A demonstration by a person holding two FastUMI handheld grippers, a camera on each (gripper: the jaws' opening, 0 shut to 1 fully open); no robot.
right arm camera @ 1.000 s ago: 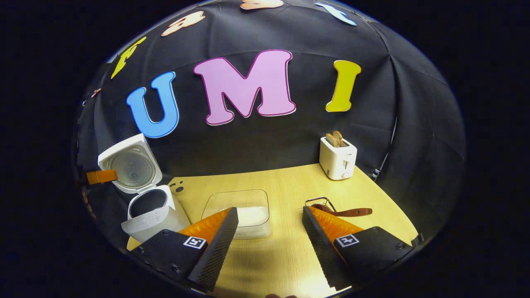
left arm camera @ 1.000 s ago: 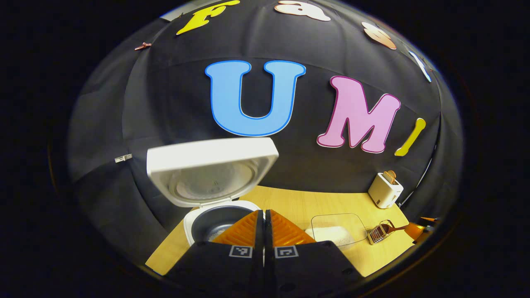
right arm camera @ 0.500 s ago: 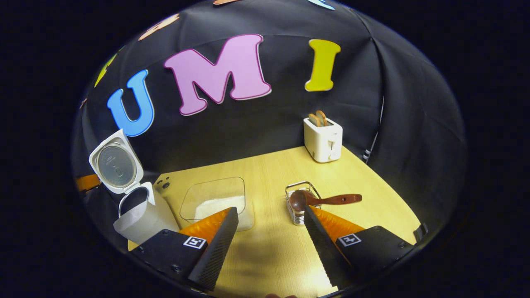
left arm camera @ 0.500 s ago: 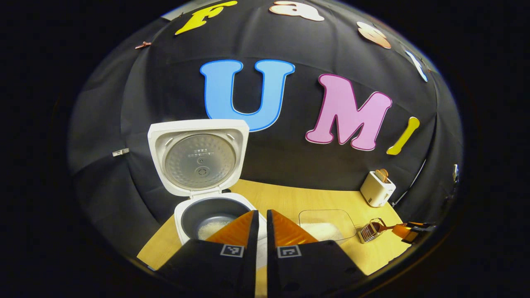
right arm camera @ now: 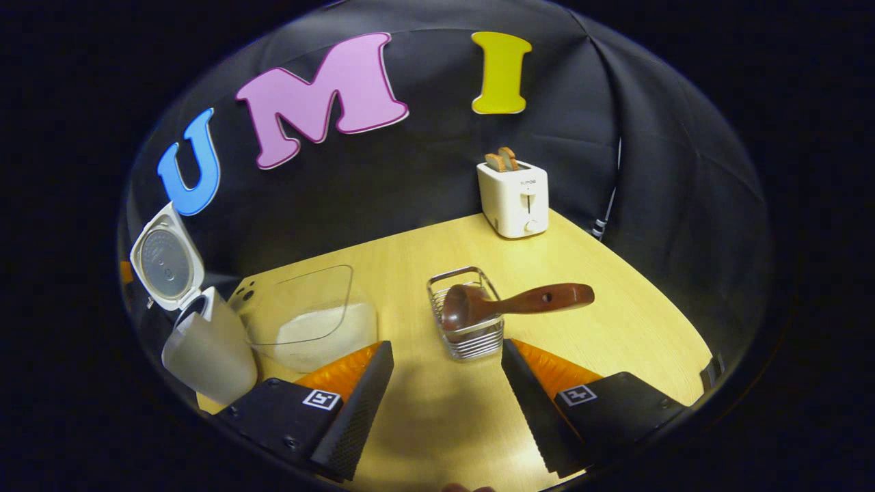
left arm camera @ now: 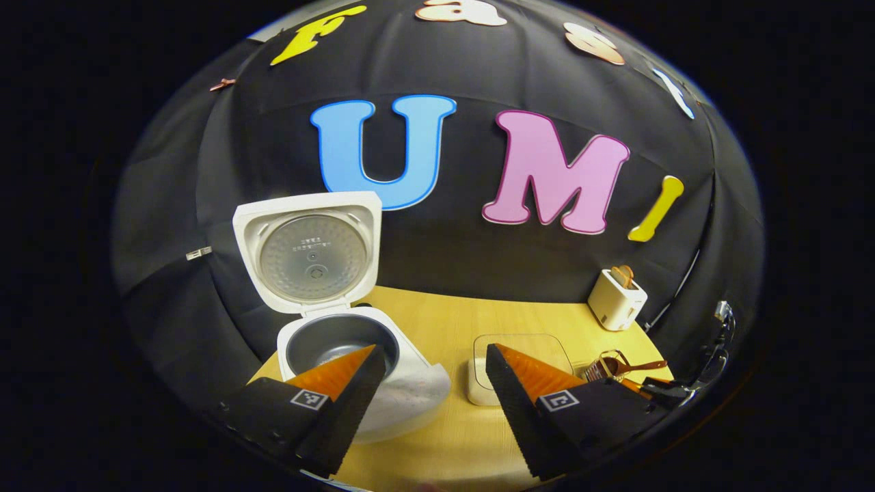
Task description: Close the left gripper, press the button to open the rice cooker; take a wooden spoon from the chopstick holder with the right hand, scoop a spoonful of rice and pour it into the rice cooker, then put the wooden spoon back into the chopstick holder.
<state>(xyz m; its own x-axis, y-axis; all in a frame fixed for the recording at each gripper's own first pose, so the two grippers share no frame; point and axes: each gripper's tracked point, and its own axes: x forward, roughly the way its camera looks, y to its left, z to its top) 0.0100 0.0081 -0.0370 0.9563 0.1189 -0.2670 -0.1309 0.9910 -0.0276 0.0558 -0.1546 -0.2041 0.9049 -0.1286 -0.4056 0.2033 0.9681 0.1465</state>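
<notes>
The white rice cooker (left arm camera: 403,396) (right arm camera: 205,355) stands with its lid (left arm camera: 307,256) raised upright and its dark inner pot (left arm camera: 335,345) showing. My left gripper (left arm camera: 432,383) is open, just in front of the cooker with nothing between its fingers. A wire chopstick holder (right arm camera: 466,321) (left arm camera: 600,367) holds a brown wooden spoon (right arm camera: 519,302), bowl down and handle leaning out to the right. My right gripper (right arm camera: 446,379) hovers open just short of the holder. A clear container of rice (right arm camera: 311,328) (left arm camera: 523,355) sits between cooker and holder.
A white toaster (right arm camera: 513,198) (left arm camera: 615,301) with toast in its slots stands at the back right of the wooden table (right arm camera: 615,321). The booth's black cloth wall closes the back and sides. The right gripper's body (left arm camera: 666,391) shows at the lower right of the left gripper view.
The cooker lid swung from half raised to fully upright. My left gripper went from shut to open and drew back. My right gripper moved closer to the chopstick holder and spoon.
</notes>
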